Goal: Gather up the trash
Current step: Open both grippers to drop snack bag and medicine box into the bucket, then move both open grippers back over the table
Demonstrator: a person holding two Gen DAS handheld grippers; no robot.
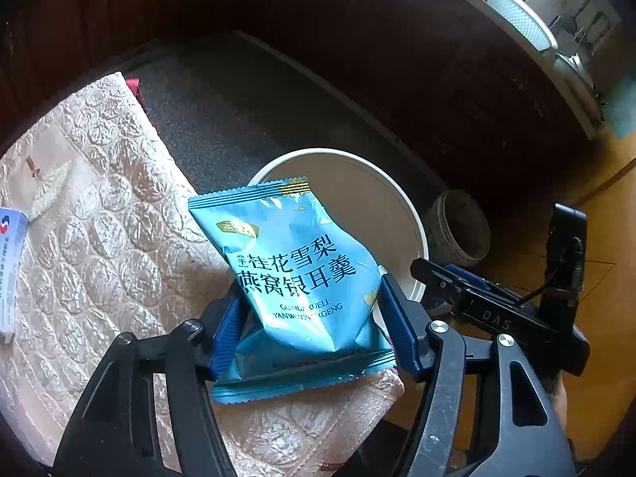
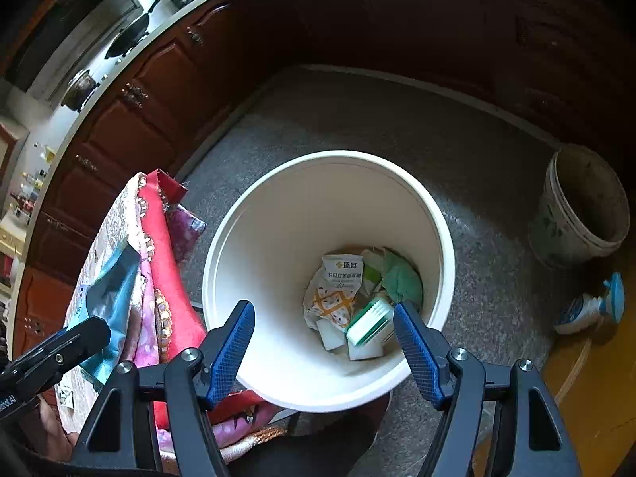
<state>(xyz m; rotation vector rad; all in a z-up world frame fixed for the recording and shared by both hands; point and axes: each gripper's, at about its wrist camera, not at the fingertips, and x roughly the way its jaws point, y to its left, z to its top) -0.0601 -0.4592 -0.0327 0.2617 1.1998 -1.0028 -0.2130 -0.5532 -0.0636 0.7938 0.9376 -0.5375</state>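
Left hand-held gripper (image 1: 308,330) spread, blue snack packet (image 1: 294,278) between the blue pads (image 1: 397,318); firm pinch or loose contact not clear. Packet propped at the quilted surface (image 1: 99,238) edge, lower centre of left wrist view, long axis tilted toward the white bin (image 1: 413,214) upper right. Right hand-held gripper (image 2: 324,338) spread and empty, directly over the bin opening, discarded boxes (image 2: 365,326) at the bottom. Left nearer the packet; bin just beyond it.
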